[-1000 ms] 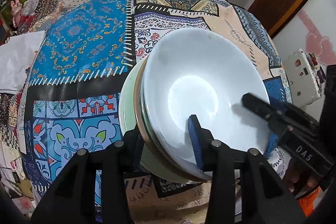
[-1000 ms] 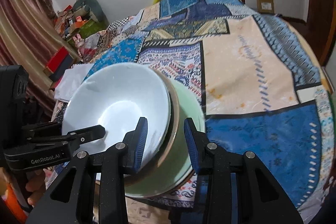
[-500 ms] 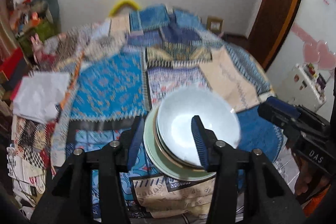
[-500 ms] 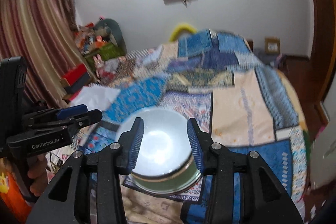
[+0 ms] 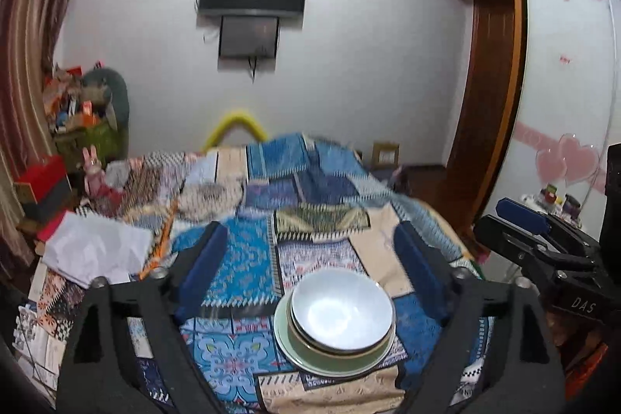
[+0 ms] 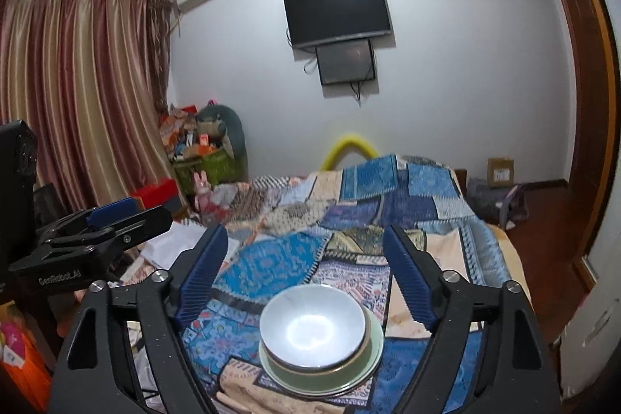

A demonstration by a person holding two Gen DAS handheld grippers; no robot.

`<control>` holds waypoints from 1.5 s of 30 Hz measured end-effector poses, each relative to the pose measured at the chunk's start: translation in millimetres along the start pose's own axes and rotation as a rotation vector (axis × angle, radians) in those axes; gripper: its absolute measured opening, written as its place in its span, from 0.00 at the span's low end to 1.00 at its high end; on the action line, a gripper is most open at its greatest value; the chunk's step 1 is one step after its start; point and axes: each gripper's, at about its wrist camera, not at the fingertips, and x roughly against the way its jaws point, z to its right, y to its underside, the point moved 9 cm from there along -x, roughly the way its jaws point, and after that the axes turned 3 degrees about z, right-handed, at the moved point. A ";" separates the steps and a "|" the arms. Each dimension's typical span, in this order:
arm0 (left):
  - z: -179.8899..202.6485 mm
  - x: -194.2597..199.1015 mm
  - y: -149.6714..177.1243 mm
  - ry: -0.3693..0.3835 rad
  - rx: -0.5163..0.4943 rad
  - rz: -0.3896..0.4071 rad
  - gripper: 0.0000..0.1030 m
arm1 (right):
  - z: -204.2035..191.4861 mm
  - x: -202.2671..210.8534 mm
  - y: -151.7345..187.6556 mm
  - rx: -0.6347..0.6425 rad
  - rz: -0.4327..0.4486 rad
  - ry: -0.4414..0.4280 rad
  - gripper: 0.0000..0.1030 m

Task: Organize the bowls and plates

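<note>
- Left claw (image 5: 310, 274): matte black frame with triangular cut-outs, silver screw heads at the joints, dark blue ribbed pads (image 5: 202, 274) on both fingers.
- Right claw (image 6: 306, 270): the same black frame, silver screws and blue ribbed pads (image 6: 407, 278).
- White lettering marks the bodies: "GenRobot.AI" on the left, "DAS" on the right.

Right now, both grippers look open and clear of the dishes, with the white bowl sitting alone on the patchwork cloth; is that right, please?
Not alone: the white bowl sits nested on a stack, a green plate lowest, as the left wrist view shows. Both the left gripper and right gripper are open and clear.
</note>
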 end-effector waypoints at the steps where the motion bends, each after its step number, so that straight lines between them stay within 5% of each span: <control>1: 0.5 4.2 -1.8 -0.002 -0.001 0.013 0.90 | -0.9 1.7 -1.8 -0.003 0.008 -0.002 0.80; 8: 4.0 29.1 -11.2 -0.010 -0.024 0.094 1.00 | -5.8 10.4 -10.8 -0.008 0.060 0.007 1.00; 45: 16.5 31.9 -2.1 0.009 -0.044 0.103 1.00 | -7.3 20.0 -8.1 0.018 0.073 0.036 1.00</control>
